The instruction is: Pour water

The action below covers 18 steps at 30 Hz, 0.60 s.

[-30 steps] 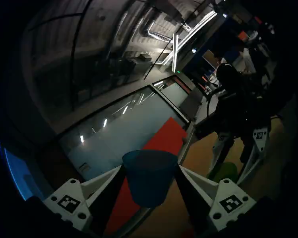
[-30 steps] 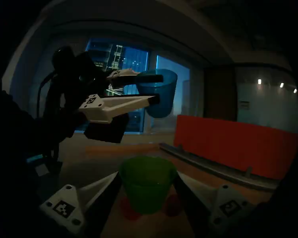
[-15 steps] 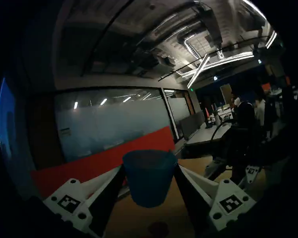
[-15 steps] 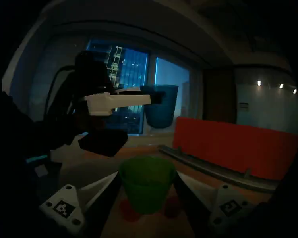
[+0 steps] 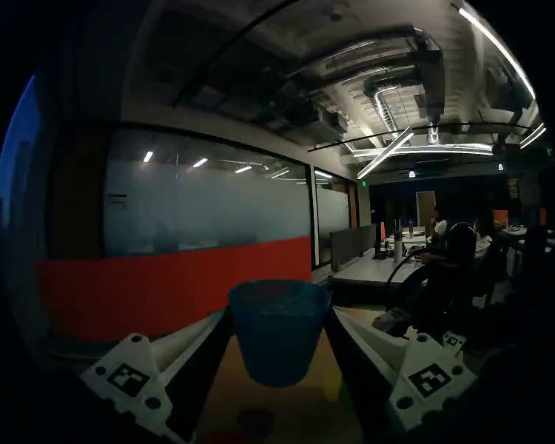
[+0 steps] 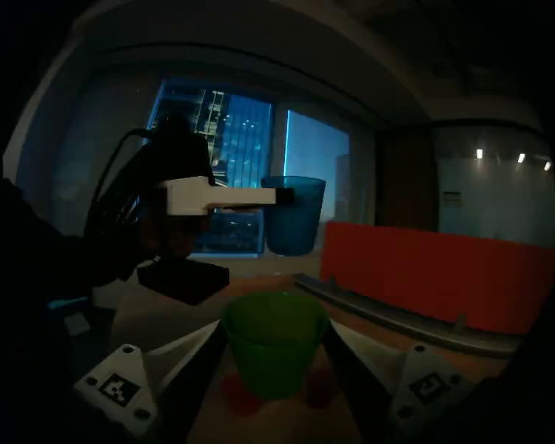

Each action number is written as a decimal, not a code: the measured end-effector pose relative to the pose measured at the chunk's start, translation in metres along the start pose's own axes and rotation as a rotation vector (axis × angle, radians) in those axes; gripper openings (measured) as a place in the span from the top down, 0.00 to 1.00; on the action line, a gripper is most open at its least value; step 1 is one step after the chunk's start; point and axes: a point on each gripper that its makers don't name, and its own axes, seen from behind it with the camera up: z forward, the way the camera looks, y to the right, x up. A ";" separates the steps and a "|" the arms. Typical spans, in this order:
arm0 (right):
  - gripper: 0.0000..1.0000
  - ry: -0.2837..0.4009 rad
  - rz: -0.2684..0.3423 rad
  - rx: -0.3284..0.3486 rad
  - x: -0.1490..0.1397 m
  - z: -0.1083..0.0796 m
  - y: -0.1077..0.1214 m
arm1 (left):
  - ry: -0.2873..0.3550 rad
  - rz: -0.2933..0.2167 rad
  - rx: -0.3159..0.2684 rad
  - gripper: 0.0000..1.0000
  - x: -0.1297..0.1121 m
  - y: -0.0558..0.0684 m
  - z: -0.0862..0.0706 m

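The left claw is clamping the upright blue cup, and the right claw is holding the green cup at lower centre; tipping slowly, lip over the green rim, seems safest.

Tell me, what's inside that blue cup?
The blue cup sits upright in the left gripper. A dim patch shows just inside its rim; its wall covers everything lower, so I cannot tell if water is there.

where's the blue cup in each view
Left gripper view: blue cup low centre, gripped by the left claw.
Right gripper view: blue cup mid-frame, higher than the green cup, in the far claw.
Shared landmark: red wall panel.
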 end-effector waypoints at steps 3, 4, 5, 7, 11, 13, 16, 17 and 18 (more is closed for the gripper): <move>0.03 0.001 0.003 -0.007 0.001 -0.001 0.002 | -0.008 -0.015 0.001 0.15 -0.003 -0.001 -0.002; 0.03 0.002 0.004 -0.009 0.001 -0.002 0.003 | -0.012 -0.020 0.003 0.15 -0.004 -0.001 -0.003; 0.03 0.003 0.005 -0.012 0.001 -0.003 0.004 | -0.015 -0.024 0.005 0.15 -0.006 -0.002 -0.004; 0.03 0.003 0.010 -0.016 0.002 -0.005 0.005 | -0.022 -0.027 0.011 0.15 -0.010 -0.003 -0.006; 0.03 0.004 0.016 -0.023 0.003 -0.008 0.008 | -0.033 -0.024 0.022 0.15 -0.018 -0.003 -0.011; 0.03 0.003 0.017 -0.027 0.004 -0.011 0.010 | -0.038 -0.020 0.025 0.15 -0.022 -0.002 -0.015; 0.03 -0.002 0.016 -0.036 0.004 -0.014 0.012 | -0.042 -0.016 0.028 0.15 -0.027 0.000 -0.021; 0.03 -0.004 0.016 -0.039 0.004 -0.016 0.014 | -0.043 -0.015 0.029 0.15 -0.028 0.001 -0.023; 0.03 -0.006 0.015 -0.041 0.004 -0.017 0.014 | -0.044 -0.014 0.030 0.15 -0.030 0.002 -0.025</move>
